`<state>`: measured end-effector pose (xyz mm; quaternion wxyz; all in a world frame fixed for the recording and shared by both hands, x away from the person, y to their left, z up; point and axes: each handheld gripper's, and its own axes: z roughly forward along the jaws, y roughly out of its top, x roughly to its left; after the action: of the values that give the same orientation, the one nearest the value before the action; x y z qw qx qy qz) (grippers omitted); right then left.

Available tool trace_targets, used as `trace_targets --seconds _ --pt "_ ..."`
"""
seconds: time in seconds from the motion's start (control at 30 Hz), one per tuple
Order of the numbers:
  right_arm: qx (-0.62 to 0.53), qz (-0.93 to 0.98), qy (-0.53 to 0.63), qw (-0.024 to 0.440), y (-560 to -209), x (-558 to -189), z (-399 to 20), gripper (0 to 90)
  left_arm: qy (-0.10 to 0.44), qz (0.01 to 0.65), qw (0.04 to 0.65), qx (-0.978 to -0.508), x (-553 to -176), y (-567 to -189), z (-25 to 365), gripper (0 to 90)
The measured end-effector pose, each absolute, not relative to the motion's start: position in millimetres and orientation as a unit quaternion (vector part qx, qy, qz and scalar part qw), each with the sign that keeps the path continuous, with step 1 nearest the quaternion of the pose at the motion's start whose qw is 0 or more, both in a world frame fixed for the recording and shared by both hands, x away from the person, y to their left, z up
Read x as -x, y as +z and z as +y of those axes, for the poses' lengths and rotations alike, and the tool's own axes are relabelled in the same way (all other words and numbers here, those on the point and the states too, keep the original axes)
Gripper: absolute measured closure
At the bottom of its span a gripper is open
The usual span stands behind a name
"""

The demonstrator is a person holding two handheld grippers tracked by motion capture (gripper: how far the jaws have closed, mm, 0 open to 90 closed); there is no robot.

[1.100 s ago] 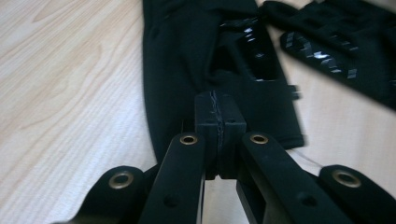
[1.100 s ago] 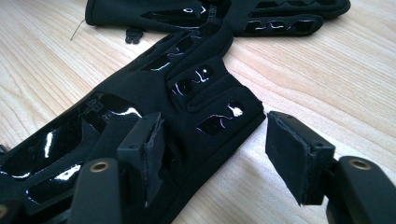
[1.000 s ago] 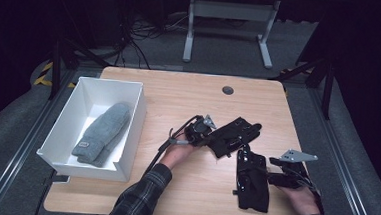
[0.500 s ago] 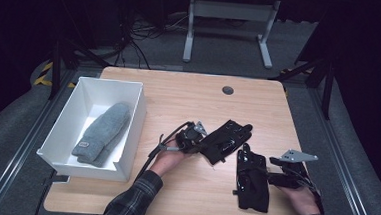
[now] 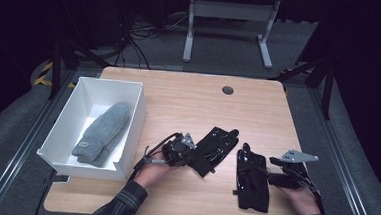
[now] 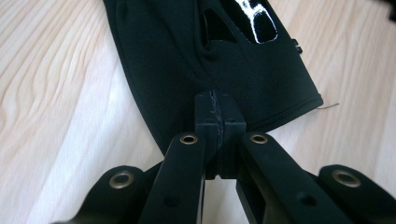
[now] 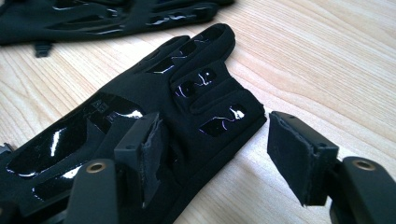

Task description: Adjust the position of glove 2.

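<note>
The left gripper [image 6: 218, 122] was clamped on one black glove's cuff [image 6: 261, 100], likely to drag it; the right gripper [image 7: 210, 154], jaws spread, straddled the other glove [image 7: 154, 107] on the table [image 5: 189, 97].

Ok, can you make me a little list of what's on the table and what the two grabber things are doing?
table: wooden tabletop
box: white box at the table's left
in the box: grey mitten
left glove: black glove on the wood
right glove: second black glove lying flat
left gripper: left gripper, jaws shut on the left glove's cuff edge
right gripper: right gripper, jaws open, cuff end of the right glove between them
</note>
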<state>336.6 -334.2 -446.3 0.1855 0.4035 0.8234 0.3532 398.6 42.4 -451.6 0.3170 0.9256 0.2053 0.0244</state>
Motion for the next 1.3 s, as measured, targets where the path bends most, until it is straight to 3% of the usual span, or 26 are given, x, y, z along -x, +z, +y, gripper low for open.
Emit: trace_targets --seconds 0.43,0.53,0.7,0.83,1.0,1.3 --pt "-0.4 0.825 0.353 0.184 -446 -336 -333 36.7 0.025 0.217 0.33 -0.918 -362 -449 70 89.8" --pt "-0.395 0.827 0.358 0.179 -445 -333 -333 45.0 0.032 0.218 0.344 -0.913 -368 -443 68 89.9" --pt "-0.381 0.835 0.363 0.159 -441 -323 -334 71.4 0.046 0.227 0.357 -0.905 -384 -435 60 89.9" --pt "-0.376 0.841 0.362 0.144 -440 -313 -335 86.4 0.041 0.236 0.362 -0.901 -398 -437 54 89.9" --pt "-0.364 0.855 0.35 0.119 -446 -311 -331 89.6 0.042 0.238 0.321 -0.916 -399 -451 48 89.9" --pt "-0.348 0.868 0.339 0.105 -453 -321 -316 89.9 0.041 0.267 0.318 -0.909 -381 -453 57 89.9"
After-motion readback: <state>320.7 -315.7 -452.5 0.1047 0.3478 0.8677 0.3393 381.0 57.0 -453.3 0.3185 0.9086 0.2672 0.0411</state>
